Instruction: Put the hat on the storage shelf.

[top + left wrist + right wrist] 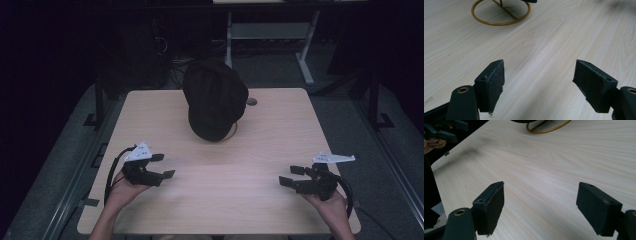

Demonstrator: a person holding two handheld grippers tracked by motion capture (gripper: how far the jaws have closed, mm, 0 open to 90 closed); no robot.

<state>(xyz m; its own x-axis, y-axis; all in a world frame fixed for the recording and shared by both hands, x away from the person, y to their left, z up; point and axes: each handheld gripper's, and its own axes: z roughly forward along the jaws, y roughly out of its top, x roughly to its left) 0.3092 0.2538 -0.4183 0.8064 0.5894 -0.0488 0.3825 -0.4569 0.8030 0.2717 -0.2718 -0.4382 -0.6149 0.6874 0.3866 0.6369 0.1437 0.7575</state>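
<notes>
At twelve o'clock on the pale wooden desk, a black cap sits on a gold wire ring stand. Left tool at eight o'clock and right tool at four o'clock both hover with jaws spread wide, holding nothing, well apart from it.

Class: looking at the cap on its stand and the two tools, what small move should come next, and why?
Probably bring the left tool forward toward the cap. Both tools are open, hold nothing and sit near the table's front edge, well short of the cap. The cap rests on a gold wire stand at the far middle, untouched. The right tool could follow to steady it.
</notes>
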